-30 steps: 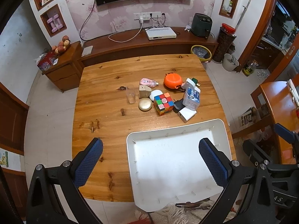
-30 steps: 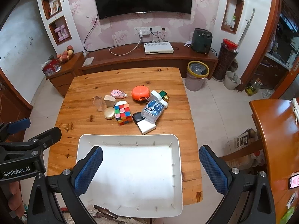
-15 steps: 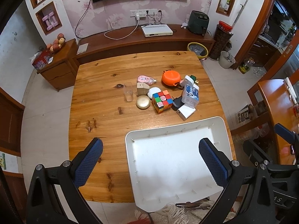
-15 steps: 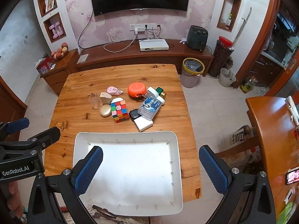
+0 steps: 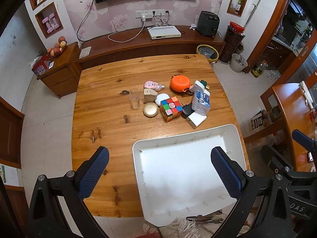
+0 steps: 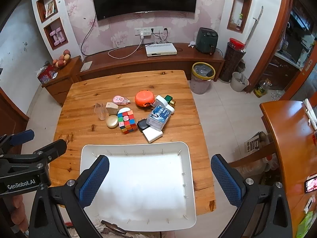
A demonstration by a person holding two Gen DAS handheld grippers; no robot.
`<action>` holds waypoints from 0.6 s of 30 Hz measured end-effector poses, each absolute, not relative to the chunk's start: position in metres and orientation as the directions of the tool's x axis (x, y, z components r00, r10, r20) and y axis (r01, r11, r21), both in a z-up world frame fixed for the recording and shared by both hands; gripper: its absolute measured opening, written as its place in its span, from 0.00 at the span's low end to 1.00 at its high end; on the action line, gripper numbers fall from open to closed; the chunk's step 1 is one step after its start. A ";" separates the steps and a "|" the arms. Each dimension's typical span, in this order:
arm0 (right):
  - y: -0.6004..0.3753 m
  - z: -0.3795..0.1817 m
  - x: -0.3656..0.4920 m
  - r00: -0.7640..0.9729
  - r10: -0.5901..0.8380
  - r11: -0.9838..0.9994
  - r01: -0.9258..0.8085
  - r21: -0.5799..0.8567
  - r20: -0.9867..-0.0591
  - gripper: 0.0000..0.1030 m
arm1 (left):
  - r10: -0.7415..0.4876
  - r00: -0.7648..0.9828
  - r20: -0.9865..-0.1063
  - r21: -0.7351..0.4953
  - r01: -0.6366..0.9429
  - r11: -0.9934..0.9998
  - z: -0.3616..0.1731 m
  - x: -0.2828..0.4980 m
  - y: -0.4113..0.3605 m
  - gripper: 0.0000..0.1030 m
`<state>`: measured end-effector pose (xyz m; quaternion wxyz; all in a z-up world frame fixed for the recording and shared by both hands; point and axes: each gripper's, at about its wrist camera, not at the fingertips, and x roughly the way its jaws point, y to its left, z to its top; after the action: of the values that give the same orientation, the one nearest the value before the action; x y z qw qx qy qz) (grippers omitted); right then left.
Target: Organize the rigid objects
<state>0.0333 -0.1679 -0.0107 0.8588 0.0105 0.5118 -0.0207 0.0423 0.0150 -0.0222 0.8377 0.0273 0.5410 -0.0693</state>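
A cluster of small objects lies mid-table: a colourful cube [image 5: 171,108] [image 6: 127,122], an orange round case [image 5: 180,83] [image 6: 144,98], a clear plastic box with a blue label [image 5: 200,103] [image 6: 159,116], a white block [image 5: 196,120] [image 6: 152,135], a gold round tin [image 5: 150,109] [image 6: 112,121], a clear cup [image 5: 134,101] [image 6: 101,114] and a pink item [image 5: 152,84]. An empty white tray [image 5: 168,140] [image 6: 134,146] sits at the table's near edge. My left gripper [image 5: 158,171] and right gripper [image 6: 158,180] are both open and empty, held high above the tray.
The wooden table [image 5: 111,91] stands on a tiled floor. A TV bench [image 6: 150,61] runs along the far wall, a yellow-rimmed bin [image 6: 203,74] stands by the table's far right corner, and a second wooden table [image 6: 293,138] is at the right.
Both grippers have risen and pulled back a little, so the table looks smaller and the TV wall shows more. Nothing on the table has moved.
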 end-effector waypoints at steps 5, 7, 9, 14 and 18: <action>-0.168 -0.011 0.034 0.472 -0.024 0.999 0.044 -0.004 -0.881 1.00 | -0.083 0.403 -0.911 -0.028 0.142 0.990 -0.023 0.043 0.015 0.99; -0.168 -0.012 0.033 0.467 -0.026 0.999 0.040 -0.009 -0.884 1.00 | -0.081 0.403 -0.912 -0.026 0.141 0.990 -0.024 0.043 0.015 0.99; -0.169 -0.013 0.033 0.462 -0.024 0.999 0.036 -0.008 -0.886 1.00 | -0.080 0.401 -0.913 -0.025 0.140 0.990 -0.024 0.042 0.014 0.99; -0.168 -0.014 0.031 0.460 -0.019 1.000 0.023 -0.010 -0.888 1.00 | -0.073 0.397 -0.915 -0.021 0.135 0.991 -0.025 0.036 0.013 0.99; -0.169 -0.015 0.029 0.455 -0.017 1.000 0.018 -0.010 -0.890 1.00 | -0.071 0.395 -0.916 -0.022 0.127 0.992 -0.024 0.033 0.012 0.99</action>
<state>0.0286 -0.1686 -0.0146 0.8529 0.0002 0.5220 -0.0102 0.0326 0.0124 -0.0238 0.8349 0.0257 0.5466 -0.0594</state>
